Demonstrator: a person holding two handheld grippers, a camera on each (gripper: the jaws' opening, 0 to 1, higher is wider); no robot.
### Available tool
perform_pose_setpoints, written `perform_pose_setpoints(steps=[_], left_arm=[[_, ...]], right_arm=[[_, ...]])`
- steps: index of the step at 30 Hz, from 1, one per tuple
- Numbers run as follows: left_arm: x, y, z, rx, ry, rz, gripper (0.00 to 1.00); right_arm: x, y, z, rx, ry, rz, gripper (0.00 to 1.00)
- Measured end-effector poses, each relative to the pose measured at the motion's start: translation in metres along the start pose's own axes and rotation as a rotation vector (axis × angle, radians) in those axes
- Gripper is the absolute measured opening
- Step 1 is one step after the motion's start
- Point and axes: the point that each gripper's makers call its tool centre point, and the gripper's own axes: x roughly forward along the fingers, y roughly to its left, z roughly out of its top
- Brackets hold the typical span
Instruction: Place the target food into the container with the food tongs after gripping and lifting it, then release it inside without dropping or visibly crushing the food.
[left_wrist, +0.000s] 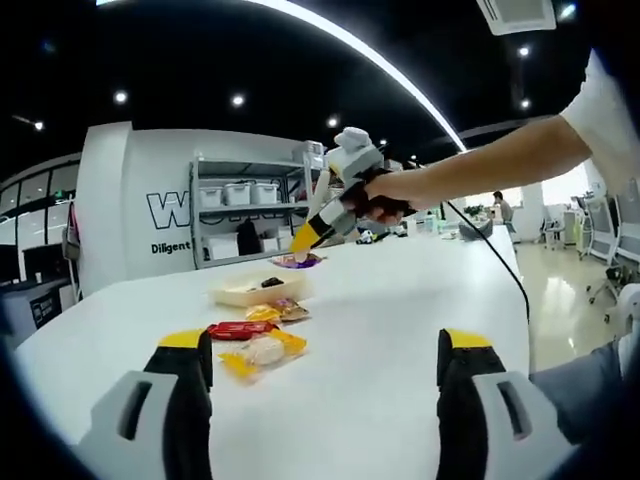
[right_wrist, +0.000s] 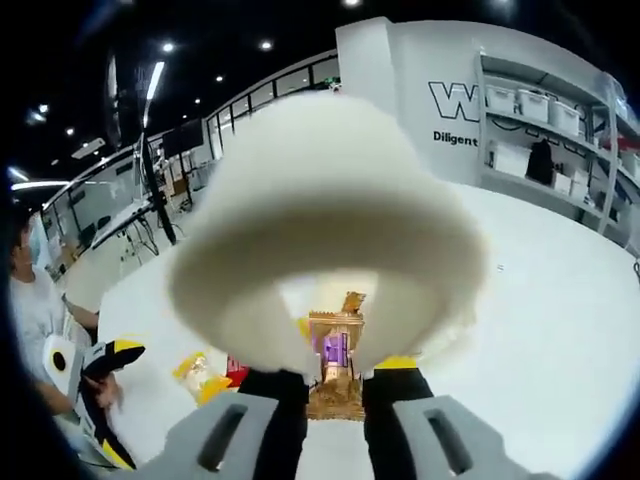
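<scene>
On the white table (left_wrist: 400, 300): wrapped snacks (left_wrist: 262, 348) beside a shallow tray (left_wrist: 255, 292). Right hand-held gripper (right_wrist: 335, 372) clamps white tongs (right_wrist: 330, 210) over a farther packet (left_wrist: 297, 261). Left hand-held gripper (left_wrist: 325, 375) wide, empty. Packets look light, crinkly, slippery; pinch mid-body, gently.

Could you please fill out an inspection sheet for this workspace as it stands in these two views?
Surface: white table, mostly bare.
Job's things: white tongs clamped in the right gripper, tips over a purple snack; shallow tray with a dark item inside.
Clutter: wrapped snacks, red, yellow and orange, beside the tray.
Grippers: left gripper open, holding nothing, low over the table; right shut on the tongs.
Cables: black cable trailing from the right gripper across the table.
Surroundings: shelf with white bins, lettered wall, seated person at the far desks.
</scene>
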Motion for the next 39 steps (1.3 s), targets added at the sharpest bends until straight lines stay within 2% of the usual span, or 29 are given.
perform_pose_setpoints(steps=[10, 11, 13, 14, 16, 20, 24, 28, 35, 39], left_arm=[[-0.001, -0.002, 0.002, -0.003, -0.014, 0.004, 0.91], [-0.001, 0.0, 0.002, 0.001, -0.014, 0.011, 0.92], [-0.002, 0.008, 0.002, 0.033, -0.01, 0.065, 0.98], [-0.002, 0.008, 0.002, 0.032, -0.013, 0.067, 0.98], [-0.002, 0.004, 0.002, 0.018, -0.017, 0.043, 0.97], [-0.002, 0.003, 0.002, 0.023, -0.011, 0.045, 0.98], [-0.003, 0.004, 0.004, 0.011, -0.025, 0.06, 0.99], [-0.002, 0.004, 0.002, 0.01, -0.018, 0.047, 0.99], [0.0, 0.003, 0.001, 0.001, -0.02, 0.023, 0.96], [0.0, 0.001, 0.002, -0.008, -0.02, 0.018, 0.95]], right_arm=[[0.018, -0.012, 0.004, 0.026, -0.01, -0.024, 0.14], [0.019, -0.015, 0.006, 0.026, -0.013, -0.032, 0.14], [0.021, -0.016, 0.008, 0.03, -0.013, -0.033, 0.14], [0.021, -0.016, 0.007, 0.031, -0.013, -0.036, 0.14], [0.022, -0.017, 0.006, 0.023, -0.009, -0.043, 0.14], [0.029, -0.024, 0.004, 0.019, -0.003, -0.055, 0.14], [0.035, -0.031, 0.002, 0.049, -0.007, -0.06, 0.14], [0.041, -0.036, -0.001, 0.068, -0.018, -0.061, 0.14], [0.044, -0.032, -0.005, 0.068, -0.024, -0.068, 0.14], [0.049, -0.033, -0.006, 0.036, -0.017, -0.081, 0.14]])
